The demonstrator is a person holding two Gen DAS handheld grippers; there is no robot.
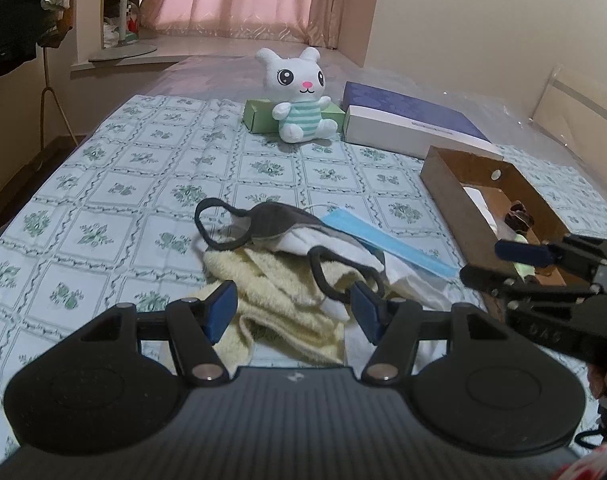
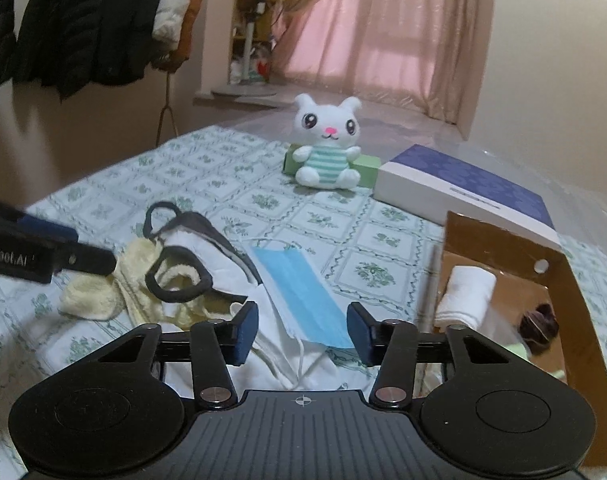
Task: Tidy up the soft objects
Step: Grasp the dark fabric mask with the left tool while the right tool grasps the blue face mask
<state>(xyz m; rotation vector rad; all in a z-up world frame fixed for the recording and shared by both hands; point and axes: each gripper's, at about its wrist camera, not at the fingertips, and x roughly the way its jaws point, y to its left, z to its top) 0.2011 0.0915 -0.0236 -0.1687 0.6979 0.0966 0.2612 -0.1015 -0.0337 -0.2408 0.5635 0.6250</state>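
Observation:
A pile of soft things lies on the patterned bedspread [image 1: 103, 200]: a yellow towel [image 1: 271, 280], a grey and white mask [image 1: 279, 220] with black ear loops, and a blue surgical mask [image 2: 299, 292] on white cloth. My left gripper [image 1: 295, 308] is open just above the yellow towel, its pads not touching it. My right gripper [image 2: 303, 328] is open, and the near end of the blue mask lies between its fingers without being pressed. To the right stands a cardboard box [image 2: 575, 300] holding a rolled white towel [image 2: 467, 292] and a dark item.
At the far end of the bedspread sits a white plush bunny [image 1: 299, 92], leaning on a green box [image 1: 259, 116], with a purple and white box [image 1: 407, 112] to its right. Coats hang at the left. Pink curtains close off the back.

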